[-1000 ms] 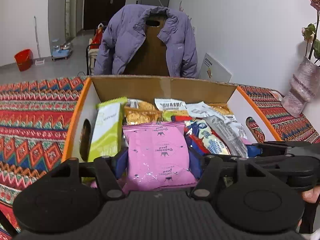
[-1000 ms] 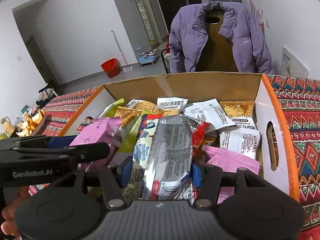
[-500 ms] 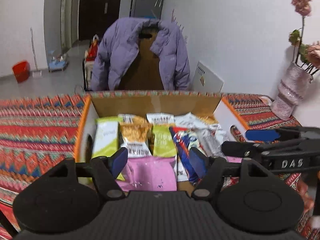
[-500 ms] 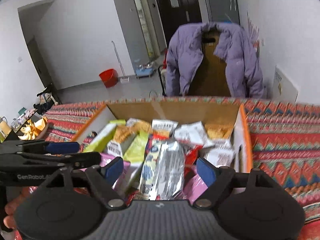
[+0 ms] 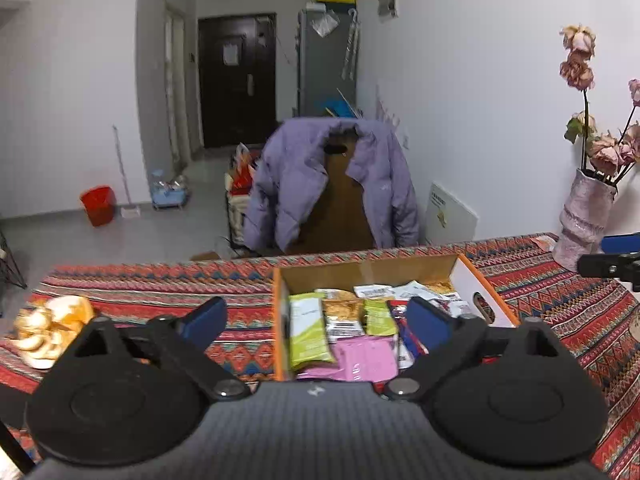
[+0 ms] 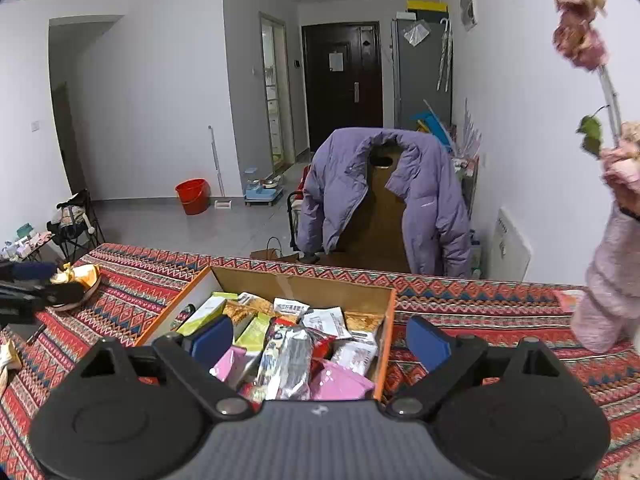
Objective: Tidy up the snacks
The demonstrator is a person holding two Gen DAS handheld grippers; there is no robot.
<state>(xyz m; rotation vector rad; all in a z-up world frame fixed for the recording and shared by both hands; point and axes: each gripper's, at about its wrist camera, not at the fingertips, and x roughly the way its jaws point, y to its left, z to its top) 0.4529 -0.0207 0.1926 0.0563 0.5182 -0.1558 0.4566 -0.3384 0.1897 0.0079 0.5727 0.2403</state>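
Observation:
An open cardboard box (image 5: pixel 360 272) with orange edges sits on the patterned tablecloth, filled with several snack packets. A pink packet (image 5: pixel 366 358) lies at its near end, beside a green packet (image 5: pixel 308 330). My left gripper (image 5: pixel 316 318) hangs above and in front of the box, jaws opening wide, nothing between its blue pads (image 5: pixel 426 322). In the right wrist view the same box (image 6: pixel 296 280) holds a silver packet (image 6: pixel 290 362) and pink packets (image 6: pixel 340 384). My right gripper (image 6: pixel 318 338) is also raised over the box, jaws opening, nothing held.
A pink vase (image 5: pixel 584 216) with dried roses stands at the table's right side. A dish of orange and white pieces (image 5: pixel 48 328) sits at the left. A chair with a purple jacket (image 5: pixel 332 184) stands behind the table. A red bucket (image 6: pixel 193 195) is on the floor.
Both grippers have let go of their packets, the pink one and the silver one, opened wide and risen back from the box. The packets now lie in the box.

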